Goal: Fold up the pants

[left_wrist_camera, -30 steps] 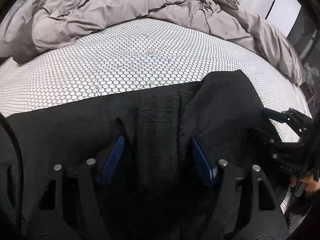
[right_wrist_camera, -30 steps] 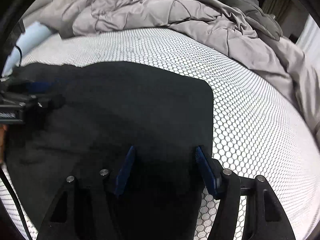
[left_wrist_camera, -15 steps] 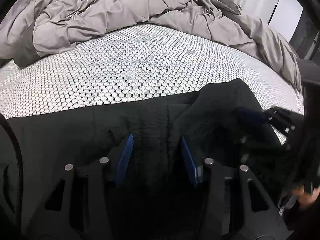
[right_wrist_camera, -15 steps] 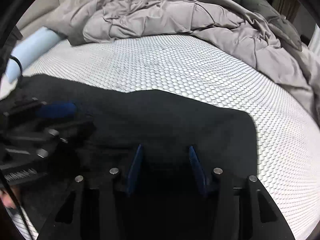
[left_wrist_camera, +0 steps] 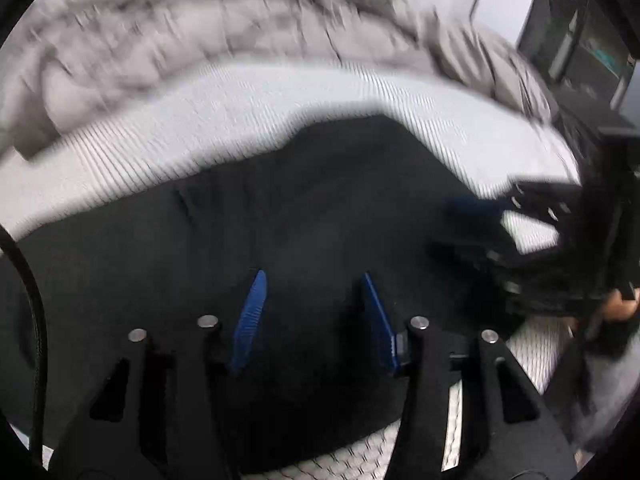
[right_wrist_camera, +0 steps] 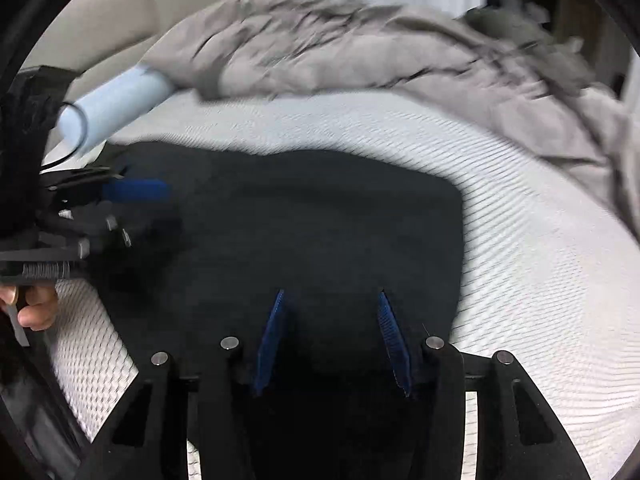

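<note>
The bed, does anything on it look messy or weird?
Yes. The gray comforter is bunched in a crumpled heap along the far side of the mattress, not spread flat. The black pants look fine.

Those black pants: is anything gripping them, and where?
Both grippers, left and right, pinch the pants along their near edge, side by side.

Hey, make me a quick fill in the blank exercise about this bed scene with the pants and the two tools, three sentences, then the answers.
1. The pants lying on the bed are ____ in colour.
2. The crumpled duvet at the far side of the mattress is ____.
3. The pads of the left tool and the right tool are ____.

Answers: black; grey; blue
</note>
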`<state>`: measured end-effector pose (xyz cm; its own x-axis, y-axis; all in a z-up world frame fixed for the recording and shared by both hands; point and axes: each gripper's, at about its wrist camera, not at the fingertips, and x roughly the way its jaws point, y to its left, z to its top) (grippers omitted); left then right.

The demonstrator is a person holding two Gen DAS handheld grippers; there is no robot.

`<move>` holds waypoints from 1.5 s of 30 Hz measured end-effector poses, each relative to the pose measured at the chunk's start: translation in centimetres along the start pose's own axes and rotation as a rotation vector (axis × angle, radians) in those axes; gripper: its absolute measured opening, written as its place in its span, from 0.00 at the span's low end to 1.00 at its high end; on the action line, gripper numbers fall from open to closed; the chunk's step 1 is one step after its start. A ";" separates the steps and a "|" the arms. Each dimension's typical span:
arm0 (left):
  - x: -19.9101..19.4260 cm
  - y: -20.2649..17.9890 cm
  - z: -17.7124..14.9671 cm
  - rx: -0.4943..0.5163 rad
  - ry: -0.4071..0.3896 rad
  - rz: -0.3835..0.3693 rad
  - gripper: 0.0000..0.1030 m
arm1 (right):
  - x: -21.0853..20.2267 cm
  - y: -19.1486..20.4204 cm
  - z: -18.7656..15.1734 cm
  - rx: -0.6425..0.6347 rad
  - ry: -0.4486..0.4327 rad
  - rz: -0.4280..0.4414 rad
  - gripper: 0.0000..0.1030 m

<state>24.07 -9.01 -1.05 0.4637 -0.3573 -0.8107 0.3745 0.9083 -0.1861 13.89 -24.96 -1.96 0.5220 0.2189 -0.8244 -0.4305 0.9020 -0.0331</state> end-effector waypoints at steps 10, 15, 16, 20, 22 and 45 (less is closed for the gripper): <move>-7.4 8.0 -5.8 -0.208 -0.070 -0.003 0.50 | -0.8 -3.4 -4.3 -0.041 0.070 -0.156 0.54; -13.9 15.0 -9.6 -0.447 -0.242 0.136 0.54 | -3.3 -6.6 -5.6 0.142 -0.025 -0.084 0.68; -14.8 16.2 -10.3 -0.485 -0.271 0.157 0.58 | -3.7 -6.9 -5.7 0.166 -0.053 -0.078 0.83; -16.8 20.8 -13.3 -0.655 -0.306 0.191 0.73 | -4.5 -7.1 -5.8 0.212 -0.131 -0.043 0.88; -16.5 22.9 -14.5 -0.744 -0.289 0.167 0.73 | -4.5 -7.2 -5.4 0.225 -0.146 -0.044 0.88; -20.4 12.2 -3.5 -0.524 -0.569 0.257 0.01 | -4.0 -5.9 -2.4 0.236 -0.218 0.068 0.88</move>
<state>16.36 10.07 11.25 0.8738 -0.0516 -0.4836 -0.1578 0.9104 -0.3825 12.55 -32.03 0.13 0.6544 0.3327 -0.6790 -0.3002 0.9385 0.1705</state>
